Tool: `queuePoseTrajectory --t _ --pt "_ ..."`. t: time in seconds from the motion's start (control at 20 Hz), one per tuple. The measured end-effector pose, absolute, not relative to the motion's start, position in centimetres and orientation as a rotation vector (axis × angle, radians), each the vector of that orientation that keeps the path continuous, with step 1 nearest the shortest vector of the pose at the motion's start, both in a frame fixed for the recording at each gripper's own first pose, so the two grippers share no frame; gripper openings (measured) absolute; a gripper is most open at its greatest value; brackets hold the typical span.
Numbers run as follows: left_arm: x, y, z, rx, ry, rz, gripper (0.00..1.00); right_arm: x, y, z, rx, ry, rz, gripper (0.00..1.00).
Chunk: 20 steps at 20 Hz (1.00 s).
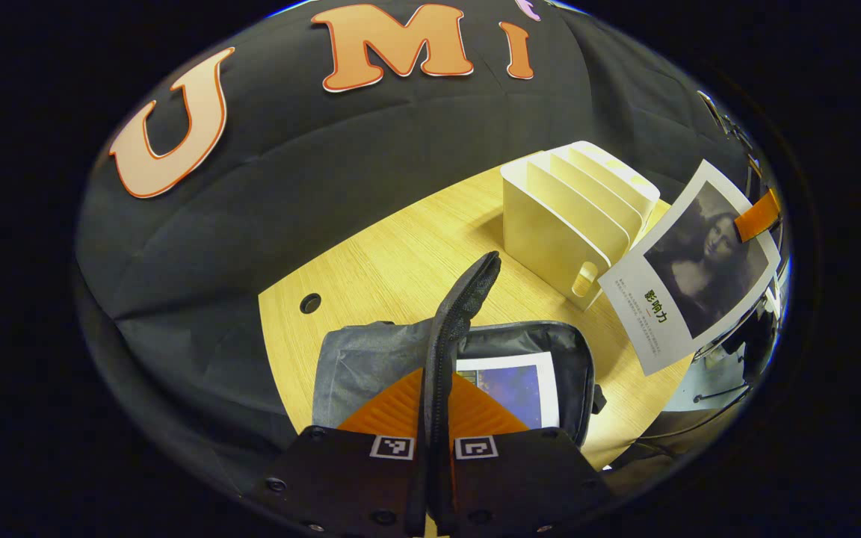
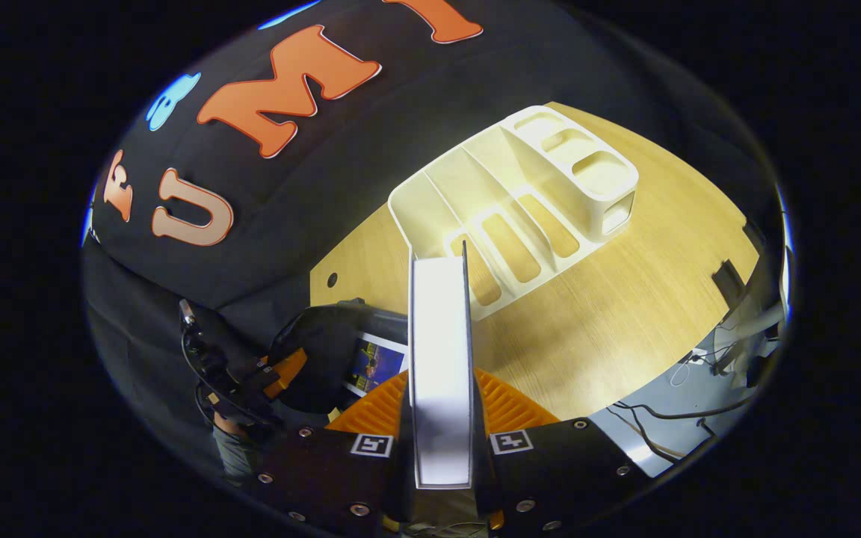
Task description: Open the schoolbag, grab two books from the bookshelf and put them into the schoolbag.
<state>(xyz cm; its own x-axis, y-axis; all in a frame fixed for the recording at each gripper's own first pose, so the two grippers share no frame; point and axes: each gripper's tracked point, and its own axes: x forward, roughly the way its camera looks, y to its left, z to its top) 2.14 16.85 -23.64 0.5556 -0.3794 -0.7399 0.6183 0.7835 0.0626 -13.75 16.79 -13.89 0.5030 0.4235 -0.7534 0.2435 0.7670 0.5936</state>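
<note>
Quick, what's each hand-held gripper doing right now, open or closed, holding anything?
Left hand-held gripper: closed on the schoolbag flap.
Right hand-held gripper: closed on a book.

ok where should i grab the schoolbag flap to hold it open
Grip the flap by its thin padded edge, low down near the opening, coming from the side away from the booth wall. It stands upright and edge-on above the schoolbag, so it fits between flat fingers, as the left gripper holds it now. That leaves the mouth free over the book inside.
</note>
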Motion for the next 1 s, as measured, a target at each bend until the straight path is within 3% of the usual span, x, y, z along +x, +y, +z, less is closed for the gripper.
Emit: queuePoseTrajectory --t 0.55,1.0 --pt "2.3 17.4 -22.4 0.336 0.758 -0.575 0.06 -13.7 21.4 -12.1 0.919 1.009 0.231 0.33" --pt "1.9 17.6 -21.2 0.333 0.734 -0.539 0.06 -10.8 30.1 -17.0 1.089 1.023 0.321 0.33"
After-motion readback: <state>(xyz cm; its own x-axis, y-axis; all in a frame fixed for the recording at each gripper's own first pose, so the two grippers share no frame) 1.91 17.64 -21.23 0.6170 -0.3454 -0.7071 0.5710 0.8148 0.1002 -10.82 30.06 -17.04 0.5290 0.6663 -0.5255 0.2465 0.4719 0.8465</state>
